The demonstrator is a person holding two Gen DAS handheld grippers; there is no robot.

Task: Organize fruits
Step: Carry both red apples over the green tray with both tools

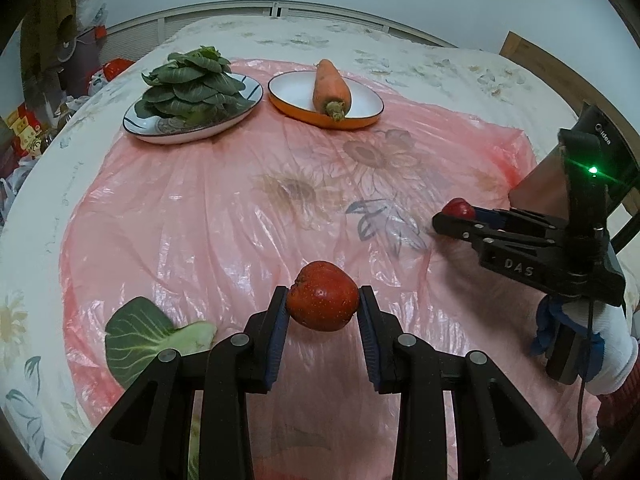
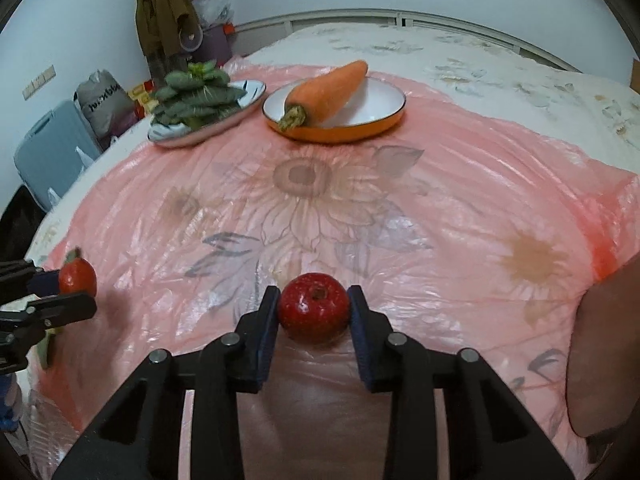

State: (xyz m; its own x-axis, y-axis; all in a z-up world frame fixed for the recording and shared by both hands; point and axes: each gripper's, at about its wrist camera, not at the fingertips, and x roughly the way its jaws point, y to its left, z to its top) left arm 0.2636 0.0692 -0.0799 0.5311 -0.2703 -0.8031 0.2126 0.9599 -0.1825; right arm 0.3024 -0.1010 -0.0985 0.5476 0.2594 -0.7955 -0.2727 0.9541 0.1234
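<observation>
The left gripper pinched a red apple, its blue-padded jaws pressed against the fruit's two sides just above the pink plastic sheet. The right gripper had a second apple between its jaws in the same way, the pads touching both flanks of the fruit with its stem hollow turned up. From the left wrist view the right gripper showed at the right edge, held by a hand in a white and blue glove, with its apple peeping out at the tip. From the right wrist view the left gripper showed at the left edge with its apple at the tip.

The sheet lay spread over a bed with a flowered cover. At the far side of the sheet stood two plates, close together but apart. The left plate, white with dark lines, carried a pile of dark green leaves. The orange plate with a white inside carried a carrot, its leafy stub toward the cameras and its tip over the far rim. One loose green leaf lay on the sheet just left of the left gripper. Both apples were near the front of the sheet, well apart from the plates.
</observation>
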